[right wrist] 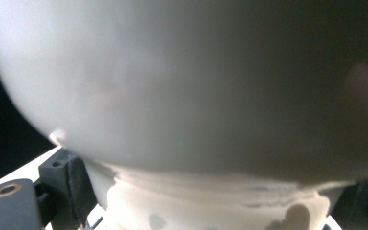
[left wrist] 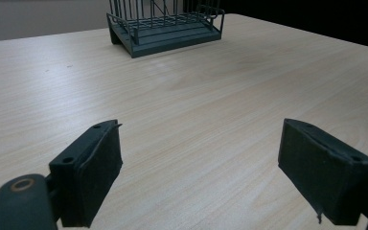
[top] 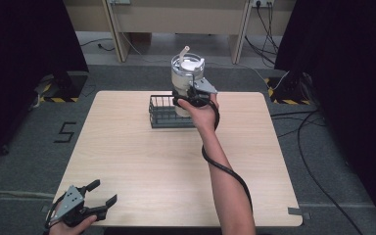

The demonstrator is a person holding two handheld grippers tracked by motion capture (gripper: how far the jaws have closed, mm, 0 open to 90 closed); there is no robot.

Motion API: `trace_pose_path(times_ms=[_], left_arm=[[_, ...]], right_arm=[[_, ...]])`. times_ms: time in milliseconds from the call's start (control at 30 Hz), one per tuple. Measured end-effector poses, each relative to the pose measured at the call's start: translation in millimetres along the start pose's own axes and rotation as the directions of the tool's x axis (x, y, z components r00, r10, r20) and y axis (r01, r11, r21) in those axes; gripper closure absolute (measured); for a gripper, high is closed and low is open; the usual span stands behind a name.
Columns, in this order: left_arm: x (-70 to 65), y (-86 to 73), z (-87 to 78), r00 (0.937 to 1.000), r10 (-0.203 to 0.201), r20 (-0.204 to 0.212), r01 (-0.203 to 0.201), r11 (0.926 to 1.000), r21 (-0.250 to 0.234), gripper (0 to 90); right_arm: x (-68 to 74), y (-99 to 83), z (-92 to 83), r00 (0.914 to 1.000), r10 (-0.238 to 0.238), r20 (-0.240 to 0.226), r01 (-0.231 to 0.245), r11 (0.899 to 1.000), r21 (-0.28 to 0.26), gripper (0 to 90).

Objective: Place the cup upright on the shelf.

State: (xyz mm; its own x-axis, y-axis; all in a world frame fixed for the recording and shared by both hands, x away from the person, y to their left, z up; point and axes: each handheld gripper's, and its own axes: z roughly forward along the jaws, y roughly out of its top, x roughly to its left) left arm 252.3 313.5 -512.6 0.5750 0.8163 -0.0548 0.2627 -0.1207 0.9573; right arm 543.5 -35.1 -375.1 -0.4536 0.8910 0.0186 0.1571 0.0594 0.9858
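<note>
A white tumbler [top: 186, 73] with a clear lid and a straw hangs upright over the right end of a dark wire basket [top: 162, 113] at the table's far middle. My right gripper [top: 192, 98] is shut on the tumbler's lower body; up close, the pale cup wall [right wrist: 182, 81] sits between the black pads [right wrist: 74, 191]. At the table's near left corner my left gripper [top: 103, 192] is held open with nothing in it, its two pads [left wrist: 93, 172] wide apart above bare wood, pointing toward the basket [left wrist: 165, 28].
The light wooden table [top: 176, 166] has rounded corners. A black cable [top: 225, 169] trails from the right gripper along the forearm. Beyond the table are desk legs, floor cables and dark curtains on both sides.
</note>
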Motion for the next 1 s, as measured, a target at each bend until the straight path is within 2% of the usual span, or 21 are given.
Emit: trace_pose_path(times_ms=[300,433,567,700,1000], left_arm=[[3.7,-0.5,-3.9,0.9998,-0.01,-0.016,0.01,0.9999,-0.01,14.3],[3.7,-0.3,-4.0,0.9998,-0.01,-0.019,0.01,0.9999,-0.011,14.4],[3.2,-0.4,-3.6,0.9998,-0.004,-0.017,0.004,1.0,-0.005,14.4],[3.5,-0.5,-4.6,0.9999,0.0,-0.016,0.0,1.0,-0.003,14.4],[5.3,-0.6,-7.0,0.9998,0.0,-0.02,0.0,1.0,-0.009,14.5]], right_arm=[[-10.1,7.2,15.1,0.9991,0.028,0.03,-0.028,1.0,-0.001,10.4],[-11.2,9.2,19.1,0.999,0.022,0.038,-0.022,1.0,0.001,10.4],[-10.8,12.0,26.0,0.9982,0.046,0.037,-0.046,0.999,0.003,10.3],[-9.3,14.7,32.3,0.999,0.021,0.04,-0.021,1.0,0.007,10.4],[-6.3,8.7,45.0,0.9988,0.026,0.041,-0.027,0.999,0.023,10.3]])
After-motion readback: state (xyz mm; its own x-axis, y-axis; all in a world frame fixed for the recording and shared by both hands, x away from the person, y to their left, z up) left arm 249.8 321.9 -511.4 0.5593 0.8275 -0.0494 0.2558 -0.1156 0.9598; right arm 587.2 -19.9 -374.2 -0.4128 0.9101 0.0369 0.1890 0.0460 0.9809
